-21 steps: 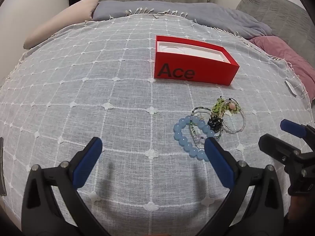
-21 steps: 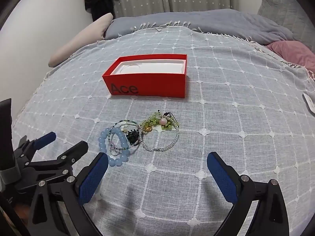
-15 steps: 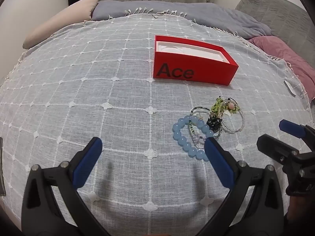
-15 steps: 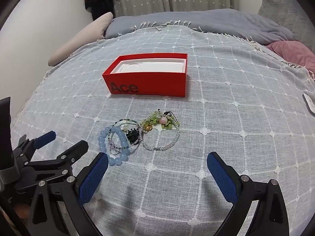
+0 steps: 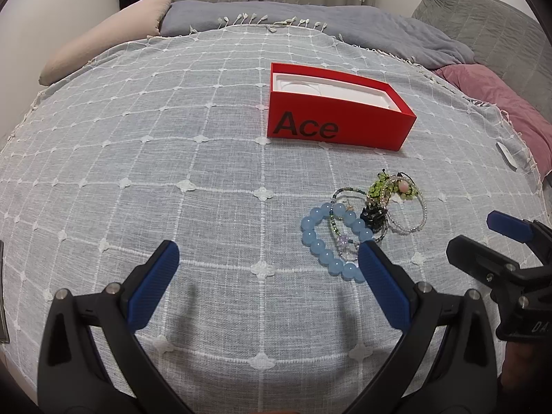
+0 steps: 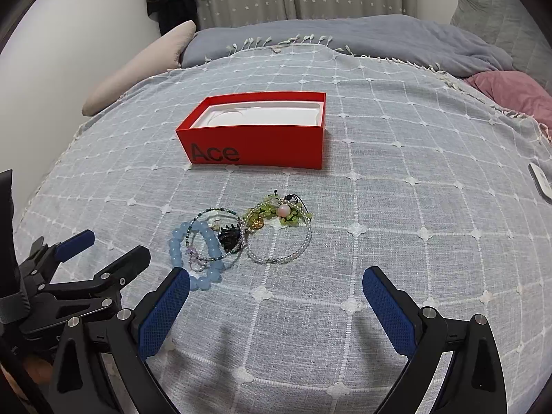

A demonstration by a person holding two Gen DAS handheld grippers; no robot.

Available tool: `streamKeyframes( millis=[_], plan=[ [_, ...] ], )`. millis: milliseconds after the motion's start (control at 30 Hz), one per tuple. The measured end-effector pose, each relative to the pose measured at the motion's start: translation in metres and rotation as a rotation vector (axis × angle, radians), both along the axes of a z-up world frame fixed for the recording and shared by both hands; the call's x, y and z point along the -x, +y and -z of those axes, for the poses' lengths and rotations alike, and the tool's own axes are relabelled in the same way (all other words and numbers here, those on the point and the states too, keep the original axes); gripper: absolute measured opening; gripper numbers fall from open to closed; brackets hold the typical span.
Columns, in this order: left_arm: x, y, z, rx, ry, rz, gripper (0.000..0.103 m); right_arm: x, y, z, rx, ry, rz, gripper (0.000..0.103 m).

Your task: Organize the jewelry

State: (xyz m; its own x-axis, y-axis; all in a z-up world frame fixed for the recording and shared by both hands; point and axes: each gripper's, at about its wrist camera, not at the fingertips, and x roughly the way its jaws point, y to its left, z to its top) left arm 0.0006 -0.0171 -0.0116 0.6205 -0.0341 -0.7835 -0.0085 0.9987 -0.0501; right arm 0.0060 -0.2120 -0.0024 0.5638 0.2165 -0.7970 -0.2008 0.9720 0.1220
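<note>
An open red box [image 5: 339, 122] marked "Ace", with a white insert, stands on the grey checked bedspread; it also shows in the right wrist view [image 6: 257, 136]. In front of it lies a tangled pile of bracelets: a light blue bead bracelet [image 5: 315, 241] [image 6: 176, 252], a green bead bracelet with a pink bead [image 5: 388, 188] [image 6: 276, 212], a clear bead loop [image 6: 279, 253] and a dark piece [image 6: 229, 234]. My left gripper [image 5: 267, 258] is open and empty, just left of the pile. My right gripper [image 6: 276, 284] is open and empty, just short of the pile.
A beige pillow [image 5: 107, 39] lies at the far left, a grey blanket [image 5: 310, 17] at the back, and a pink cushion [image 5: 496, 103] at the right. A small white object [image 6: 540, 181] lies near the bedspread's right edge. Curtains hang behind.
Both grippers have drifted slightly; the box and the bracelets sit a touch lower and to the left in the left wrist view. Both stay open and empty.
</note>
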Motion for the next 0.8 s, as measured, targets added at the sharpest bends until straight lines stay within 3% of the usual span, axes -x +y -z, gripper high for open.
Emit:
streamKeyframes(
  millis=[800],
  plan=[
    [0.0015,-0.0033,-0.0025,0.010,-0.001,0.018,0.103,-0.0010,-0.0035,-0.0003,0.006,0.008,0.005,0.101]
  ],
)
